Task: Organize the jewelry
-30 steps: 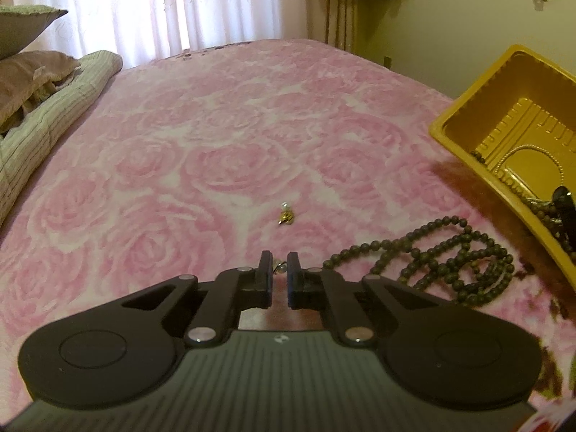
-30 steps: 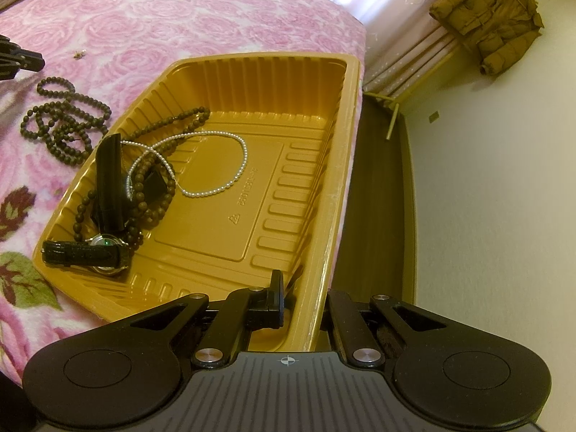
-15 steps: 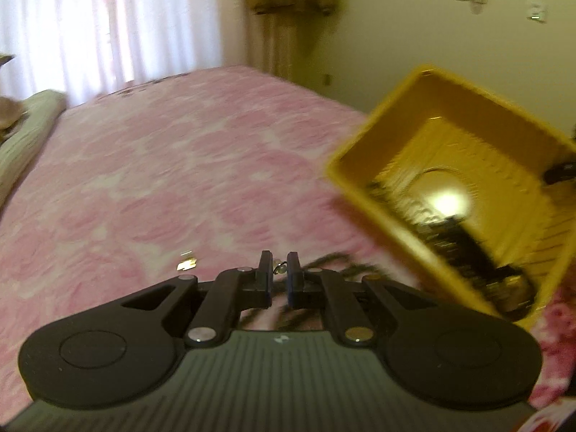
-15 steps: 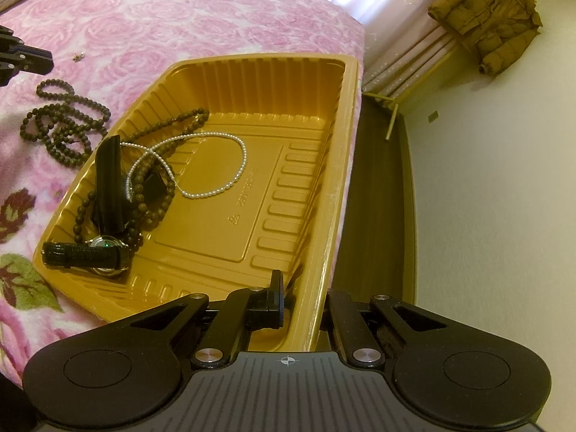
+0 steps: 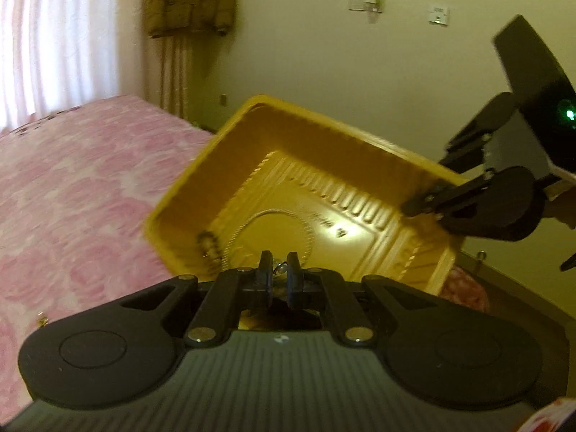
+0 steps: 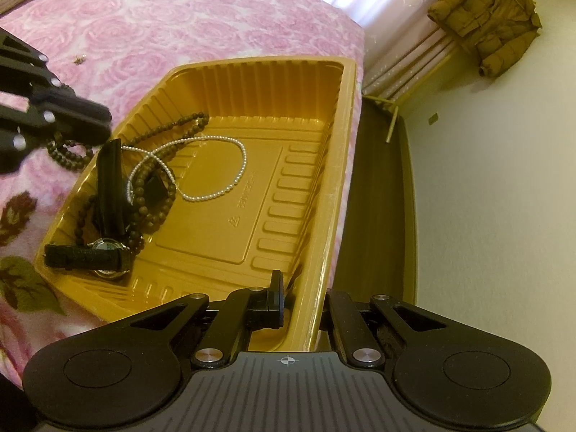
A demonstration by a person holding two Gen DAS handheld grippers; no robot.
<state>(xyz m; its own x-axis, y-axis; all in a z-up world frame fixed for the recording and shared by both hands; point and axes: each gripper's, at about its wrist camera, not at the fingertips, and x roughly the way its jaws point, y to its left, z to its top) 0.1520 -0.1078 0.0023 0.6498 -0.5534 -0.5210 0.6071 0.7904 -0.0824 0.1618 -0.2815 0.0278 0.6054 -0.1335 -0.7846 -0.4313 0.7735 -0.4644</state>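
On the pink rose-patterned bed (image 6: 172, 28) sits a yellow plastic tray (image 6: 306, 187), its far edge at the bed's side. The right claw (image 6: 300, 300) is clenched on the tray's near rim, one finger inside the wall and the other outside it. Inside the tray lie a string of white pearls (image 6: 223, 165), a strand of dark brown beads (image 6: 158, 194), a black strap (image 6: 109, 187) and a wristwatch (image 6: 104, 255) with a black band, all gathered toward one end. A second heap of dark beads (image 6: 68, 153) rests on the bed just beside the tray, partly hidden by the left claw (image 5: 278, 270). That claw hovers at the tray's edge, clenched on a small earring (image 5: 279, 269) with a thin wire hook; its details are too small to tell. Another small gold earring (image 6: 78, 59) lies on the bed, well apart from the tray. A brown coat (image 6: 486, 25) hangs by the curtain (image 5: 54, 36).
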